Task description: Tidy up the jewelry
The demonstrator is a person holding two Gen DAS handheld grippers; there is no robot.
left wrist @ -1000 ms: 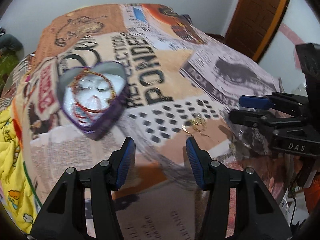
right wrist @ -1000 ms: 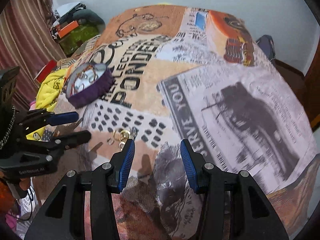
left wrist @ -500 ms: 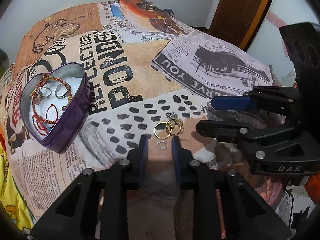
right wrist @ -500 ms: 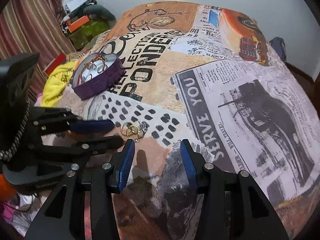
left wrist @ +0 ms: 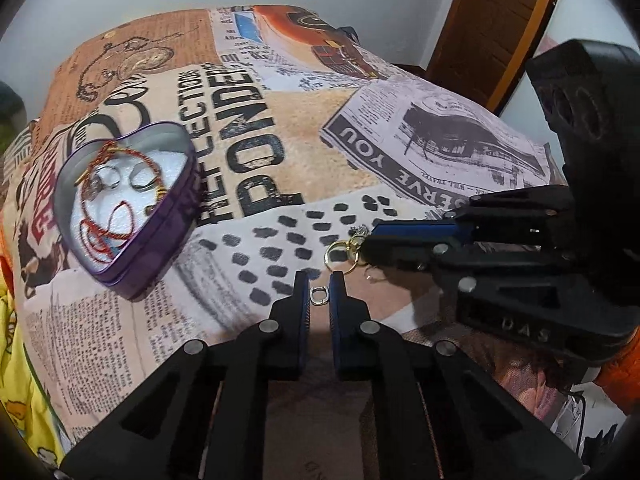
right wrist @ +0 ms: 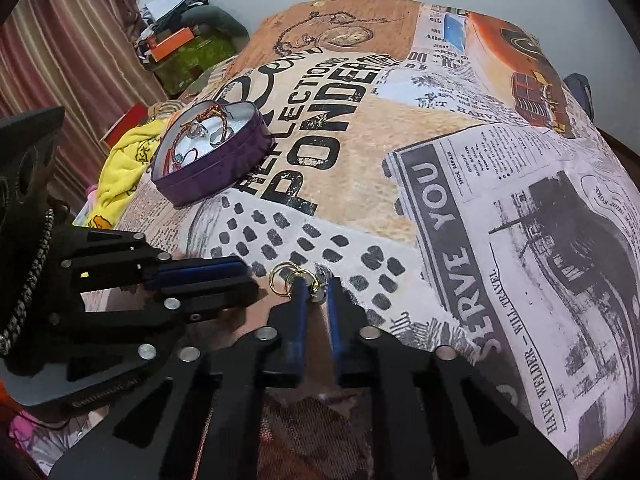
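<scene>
A purple heart-shaped tin [left wrist: 132, 216] lies open on the printed bedspread, holding red cord bracelets and silver rings; it also shows in the right wrist view [right wrist: 216, 168]. My left gripper [left wrist: 319, 292] is shut on a small silver ring [left wrist: 319, 295] at the fingertips. My right gripper [right wrist: 316, 292] is closed on a cluster of gold rings [right wrist: 290, 276] with small silver pieces. From the left wrist view the right gripper [left wrist: 372, 240] comes in from the right, touching the gold rings [left wrist: 340, 252].
The bedspread [right wrist: 400, 140] covers a bed. A yellow cloth [right wrist: 120, 160] and clutter [right wrist: 180, 52] lie past its left edge. A wooden door [left wrist: 492, 24] stands at the far right.
Both grippers moved forward and down onto the jewelry. The right gripper closed from wide open onto the gold rings. The left gripper closed onto the small silver ring.
</scene>
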